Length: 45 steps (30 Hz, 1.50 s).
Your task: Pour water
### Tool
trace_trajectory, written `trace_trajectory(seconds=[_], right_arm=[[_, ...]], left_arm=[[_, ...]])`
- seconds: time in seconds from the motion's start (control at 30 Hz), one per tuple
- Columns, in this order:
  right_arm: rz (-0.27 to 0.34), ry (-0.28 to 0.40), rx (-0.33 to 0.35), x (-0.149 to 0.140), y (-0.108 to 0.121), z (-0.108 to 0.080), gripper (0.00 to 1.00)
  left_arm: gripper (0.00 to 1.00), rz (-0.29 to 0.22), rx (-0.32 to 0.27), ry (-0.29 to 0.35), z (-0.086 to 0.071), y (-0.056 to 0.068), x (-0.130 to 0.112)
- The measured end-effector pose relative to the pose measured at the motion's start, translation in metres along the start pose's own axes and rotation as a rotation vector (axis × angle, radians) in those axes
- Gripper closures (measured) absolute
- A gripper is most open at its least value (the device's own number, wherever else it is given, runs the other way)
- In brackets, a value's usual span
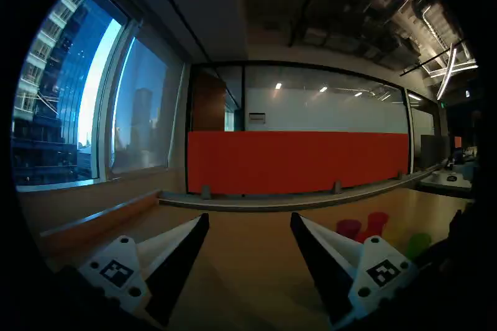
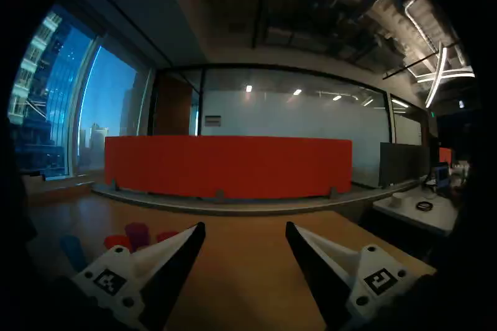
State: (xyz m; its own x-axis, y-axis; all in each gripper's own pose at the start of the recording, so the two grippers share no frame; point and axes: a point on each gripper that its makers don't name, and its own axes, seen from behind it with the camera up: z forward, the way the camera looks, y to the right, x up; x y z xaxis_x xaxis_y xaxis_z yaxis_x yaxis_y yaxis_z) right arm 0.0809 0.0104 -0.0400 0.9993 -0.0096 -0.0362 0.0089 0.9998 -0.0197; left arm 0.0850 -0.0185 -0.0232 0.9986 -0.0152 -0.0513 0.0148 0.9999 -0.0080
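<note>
My left gripper [image 1: 248, 222] hangs open over the wooden table [image 1: 255, 256], nothing between its fingers. To its right stand small coloured cups: a purple cup [image 1: 348, 227], a red cup [image 1: 376, 222] and a green cup [image 1: 418, 244]. My right gripper [image 2: 244, 230] is open too, holding nothing above the same table [image 2: 248, 262]. Left of its left finger I see a blue cup [image 2: 72, 250], a red cup [image 2: 117, 241] and a purple cup [image 2: 137, 233], partly hidden by the finger.
An orange divider panel [image 1: 298, 160] runs along the table's far edge on a grey rail. Large windows [image 1: 74, 101] fill the left side. A white desk [image 2: 422, 207] with small items stands to the right, beyond the table's edge.
</note>
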Motion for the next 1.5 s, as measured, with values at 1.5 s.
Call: trace_trajectory(seconds=[1.5], right_arm=[[-0.012,-0.063,-0.080,-0.009,0.018,-0.001,0.00]], left_arm=[[0.03,0.058,0.096,-0.039,0.021,-0.003,-0.074]])
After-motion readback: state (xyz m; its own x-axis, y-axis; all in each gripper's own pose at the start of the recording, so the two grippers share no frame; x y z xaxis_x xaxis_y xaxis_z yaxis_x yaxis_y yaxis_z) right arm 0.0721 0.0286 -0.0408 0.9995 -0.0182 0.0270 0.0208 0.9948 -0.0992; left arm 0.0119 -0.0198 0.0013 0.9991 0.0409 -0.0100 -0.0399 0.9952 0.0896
